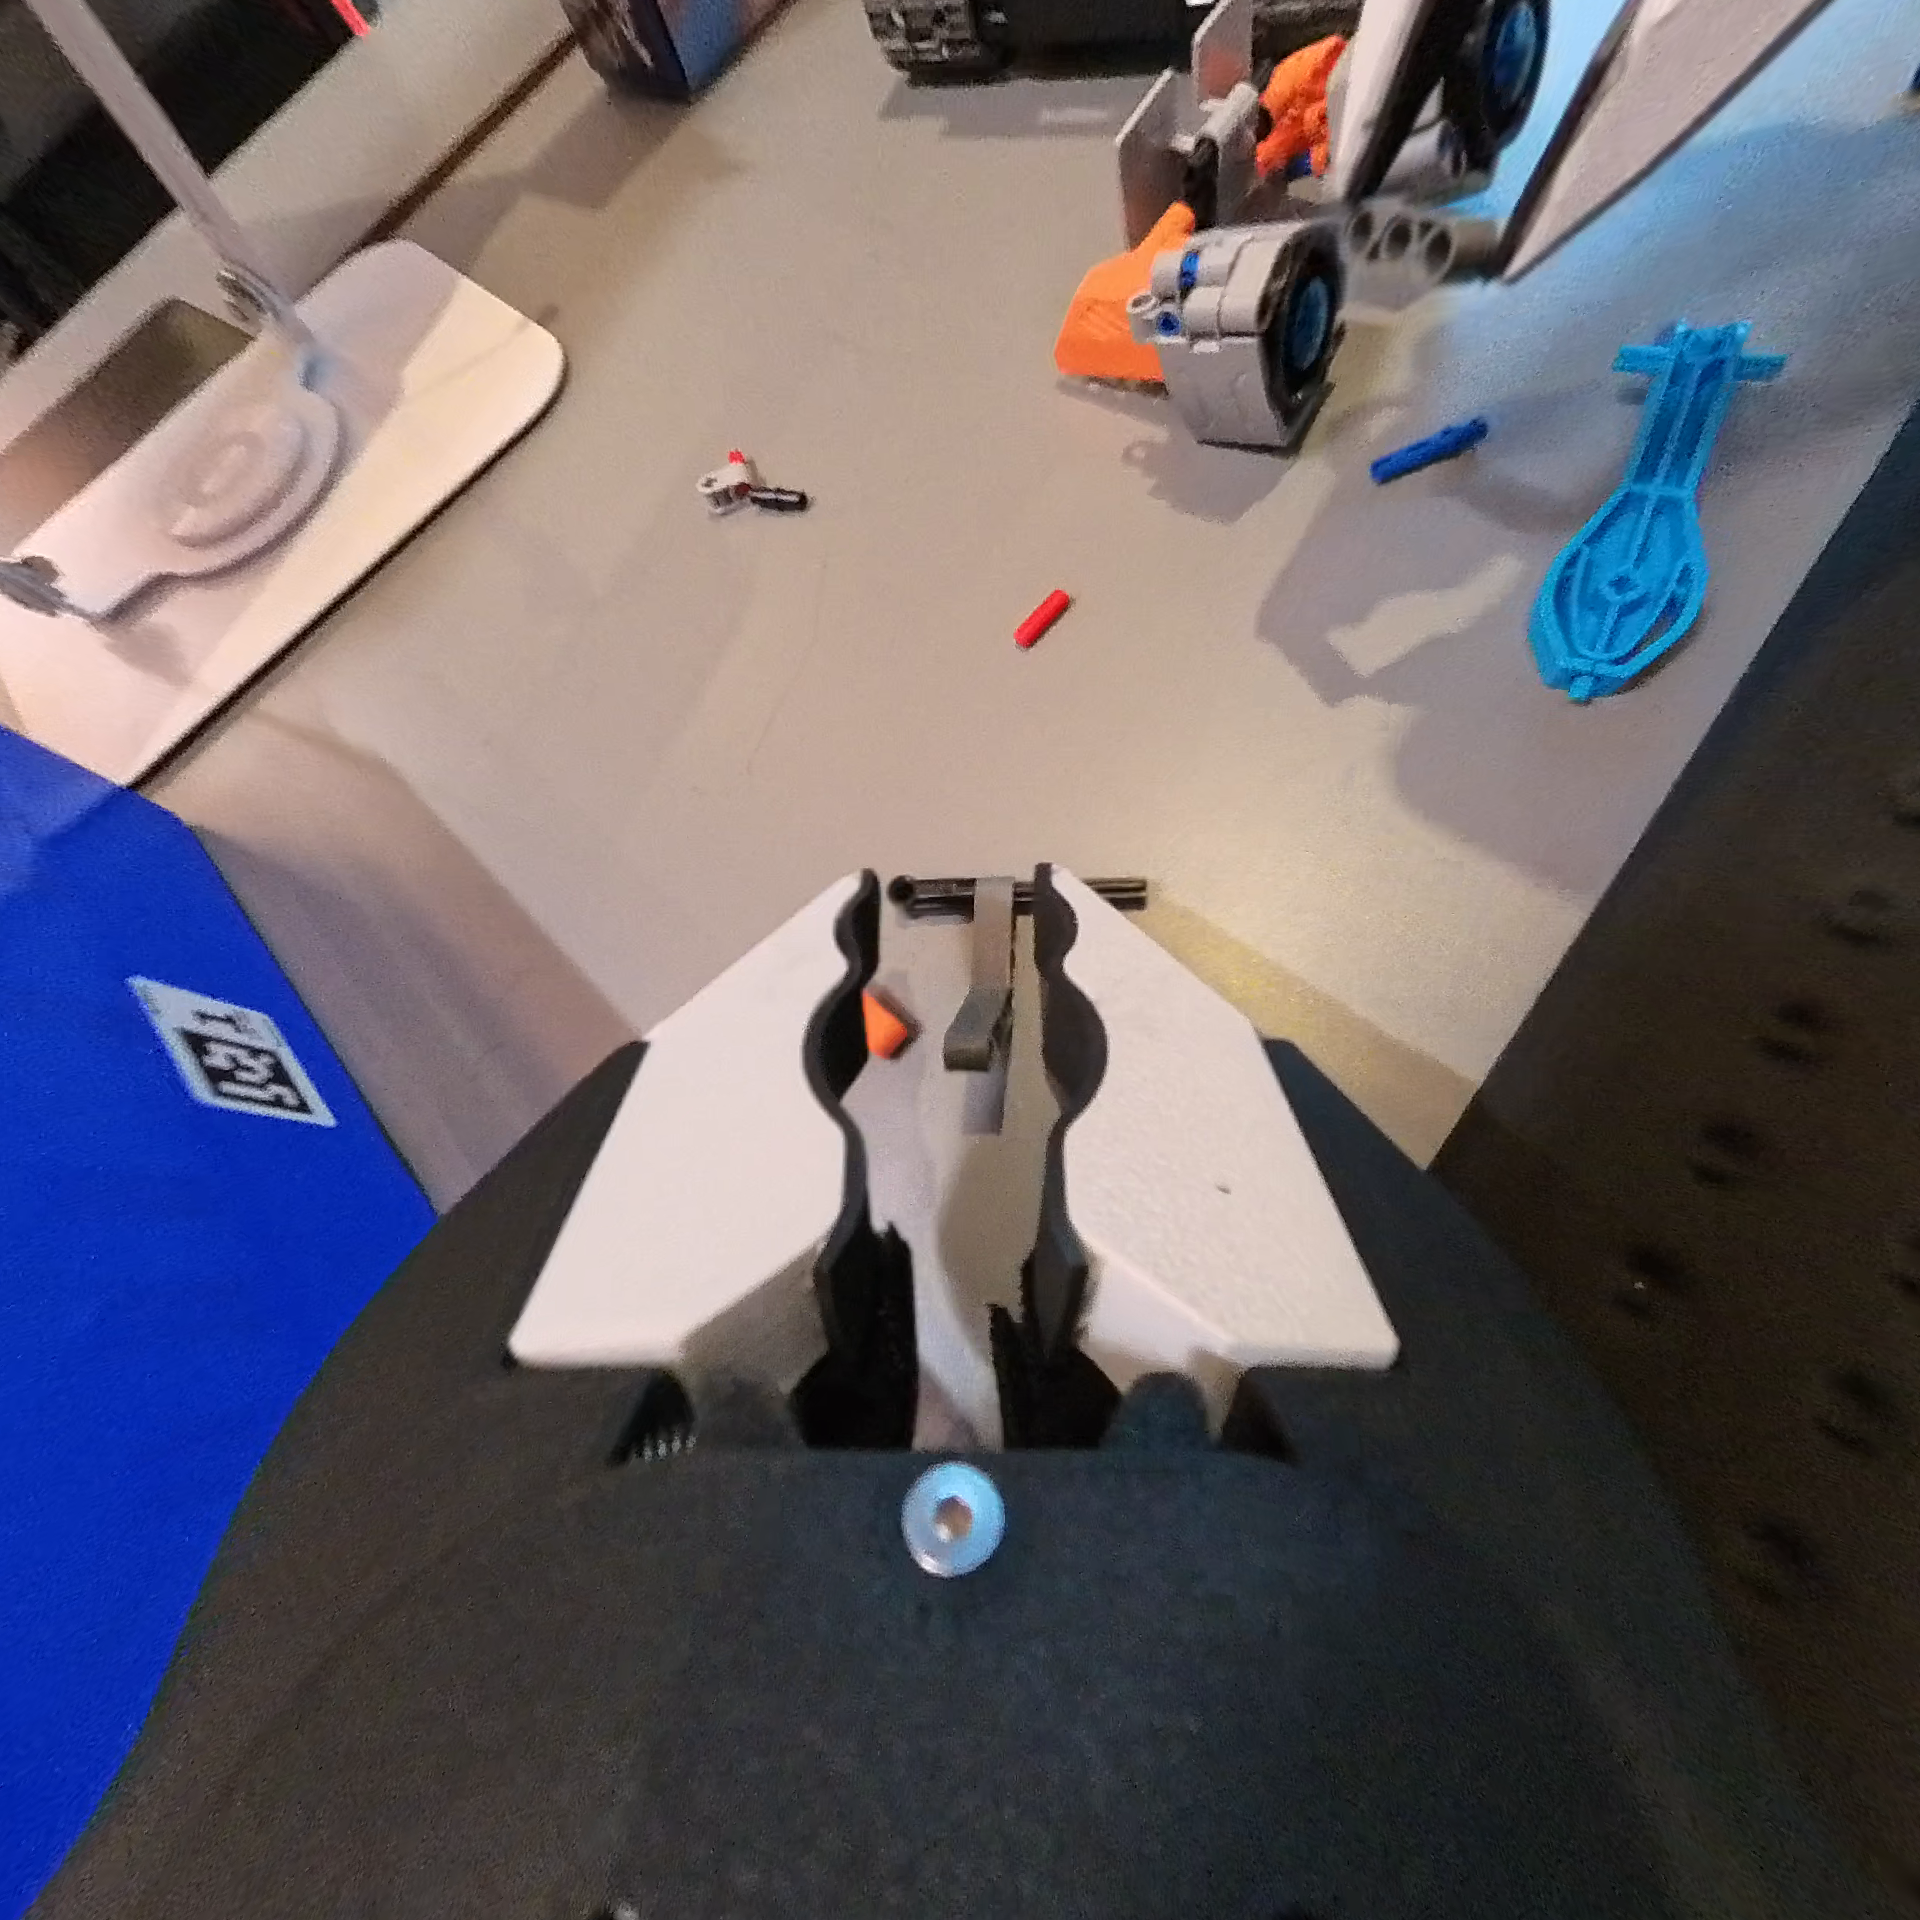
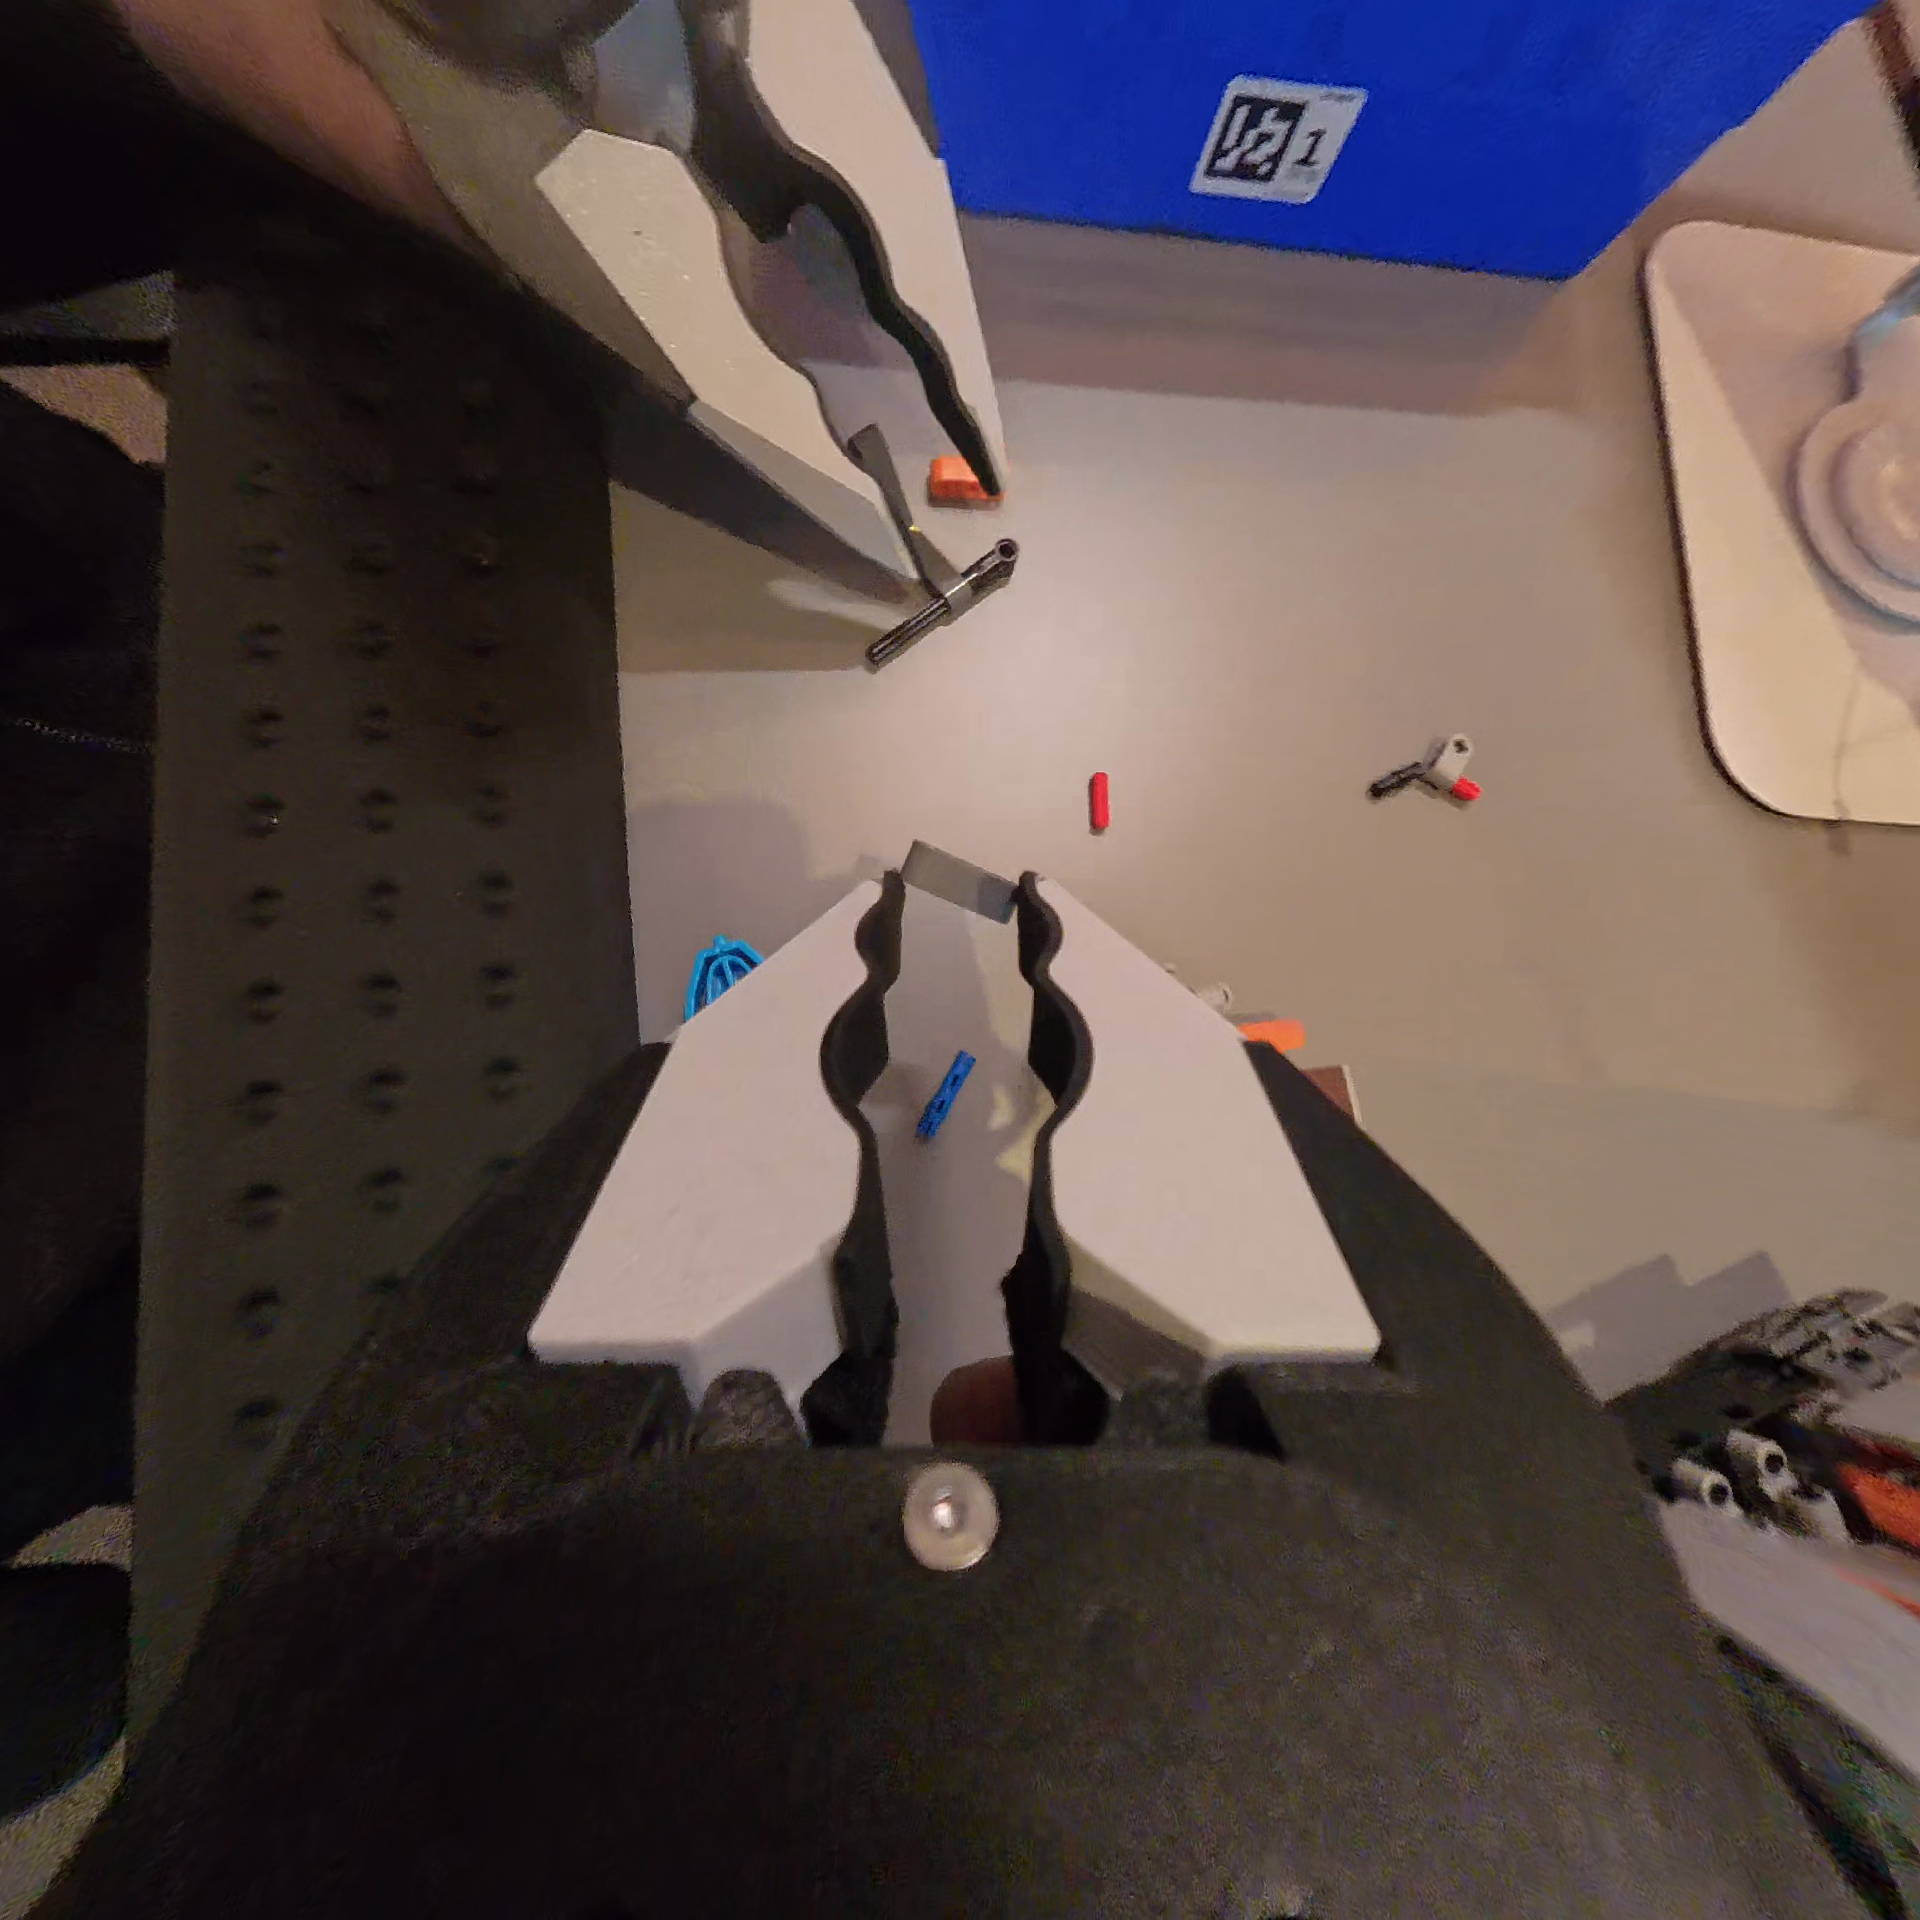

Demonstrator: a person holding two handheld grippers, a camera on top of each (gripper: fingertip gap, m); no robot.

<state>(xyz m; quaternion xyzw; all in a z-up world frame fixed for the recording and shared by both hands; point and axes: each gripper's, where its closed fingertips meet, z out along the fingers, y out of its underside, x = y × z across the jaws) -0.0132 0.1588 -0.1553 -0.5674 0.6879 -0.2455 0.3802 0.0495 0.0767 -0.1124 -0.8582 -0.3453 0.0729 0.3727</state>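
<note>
My left gripper (image 1: 956, 894) is shut on a thin dark grey beam (image 1: 987, 987) that carries a black axle (image 1: 1023, 891) crosswise at its far end, just above the grey table. It also shows in the right wrist view (image 2: 940, 530), tilted down with the beam (image 2: 894, 499) and axle (image 2: 940, 603) at its tips. A small orange piece (image 1: 886, 1023) (image 2: 961, 480) lies on the table beside its fingertip. My right gripper (image 2: 958, 883) is shut on a small grey block (image 2: 956, 875) held between its tips above the table.
On the table lie a red pin (image 1: 1041, 619) (image 2: 1099, 801), a grey connector with a black pin (image 1: 750, 488) (image 2: 1429, 771), a blue pin (image 1: 1429, 451), a light blue frame (image 1: 1631, 540) and a grey-orange model (image 1: 1236, 312). Around them are a white stand base (image 1: 270, 499), a blue box (image 1: 156, 1091) and a black perforated board (image 2: 384, 831). Tip to tip, the grippers are about 12 cm apart.
</note>
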